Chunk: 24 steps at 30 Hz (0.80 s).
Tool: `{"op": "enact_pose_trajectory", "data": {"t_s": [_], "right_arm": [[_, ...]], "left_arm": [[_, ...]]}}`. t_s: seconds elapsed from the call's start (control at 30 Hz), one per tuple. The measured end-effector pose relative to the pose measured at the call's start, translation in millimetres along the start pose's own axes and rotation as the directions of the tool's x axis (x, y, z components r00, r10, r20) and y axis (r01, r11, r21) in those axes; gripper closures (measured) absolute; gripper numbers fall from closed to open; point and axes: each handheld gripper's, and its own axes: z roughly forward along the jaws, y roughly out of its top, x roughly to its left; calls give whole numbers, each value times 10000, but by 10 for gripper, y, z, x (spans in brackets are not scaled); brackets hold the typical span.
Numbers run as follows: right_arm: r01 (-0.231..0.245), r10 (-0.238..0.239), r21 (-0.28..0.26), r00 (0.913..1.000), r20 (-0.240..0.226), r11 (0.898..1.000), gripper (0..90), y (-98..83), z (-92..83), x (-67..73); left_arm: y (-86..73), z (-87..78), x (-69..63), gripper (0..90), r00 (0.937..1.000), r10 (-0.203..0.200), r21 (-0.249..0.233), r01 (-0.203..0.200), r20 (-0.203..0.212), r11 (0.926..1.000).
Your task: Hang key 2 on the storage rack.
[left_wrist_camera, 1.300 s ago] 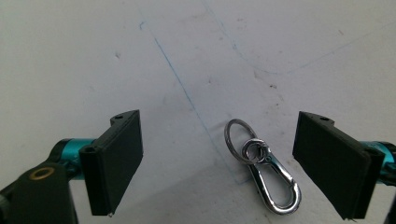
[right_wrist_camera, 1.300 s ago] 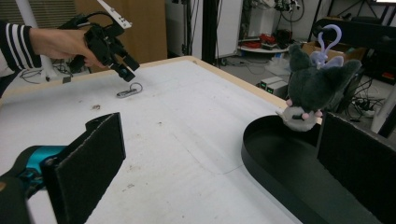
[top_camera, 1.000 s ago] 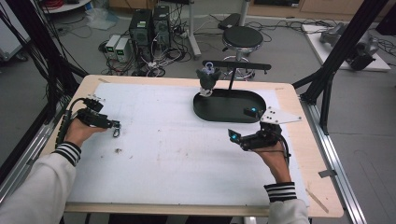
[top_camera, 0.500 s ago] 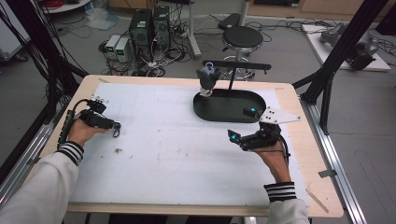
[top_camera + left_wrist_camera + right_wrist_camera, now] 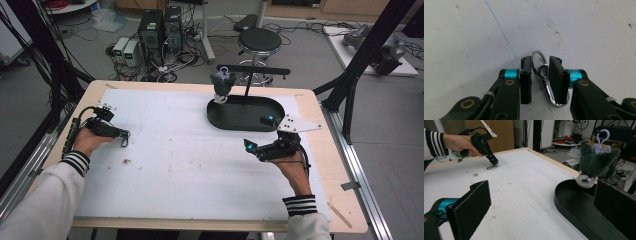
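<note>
High view: the left gripper [image 5: 121, 138] sits at the left middle of the frame, its tip down on the white sheet [image 5: 170, 150] over a small metal clip [image 5: 125, 140], too small here to read. The right gripper [image 5: 257, 134] is at the right middle, just below the black tray [image 5: 240, 122], its jaws set wide with nothing between them. A plush toy [image 5: 221, 84] hangs from a stand over the tray's upper left rim.

Left gripper view: the clip [image 5: 544, 79] lies in the lower centre, a carabiner with two rings at its upper end, flat on the sheet. The jaws have just been closing around it and now stand narrow, one on each side. The right pad [image 5: 556, 75] seems to touch the small ring; a sliver of sheet shows beside the left pad, so I judge the grip not quite made.

Right gripper view: the right gripper [image 5: 541, 202] has its jaws at the lower left and lower right, far apart and empty. The toy [image 5: 592, 162] is at the upper right, the left gripper [image 5: 494, 163] at the upper left over the clip [image 5: 492, 166].

The step in hand looks like picking up the clip. Next the jaws need to close fully, then lift straight, as the rings could slip out sideways.
</note>
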Motion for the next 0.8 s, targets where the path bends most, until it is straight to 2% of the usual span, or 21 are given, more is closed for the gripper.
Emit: {"op": "enact_pose_trajectory", "data": {"t_s": [0.4,0.47,0.8], "right_arm": [[26,-26,96,10000,-40,10000,7,-3,21,7],[47,-46,106,10000,-27,9999,7,-3,23,7],[69,-69,161,10000,-34,9998,7,-7,40,6]], "left_arm": [[-1,-5,-15,813,9999,127,-211,-127,18,9997],[1,-12,-15,823,9997,242,-208,-242,7,9995],[1,-13,-41,876,9976,601,-312,-591,337,9978]]}}
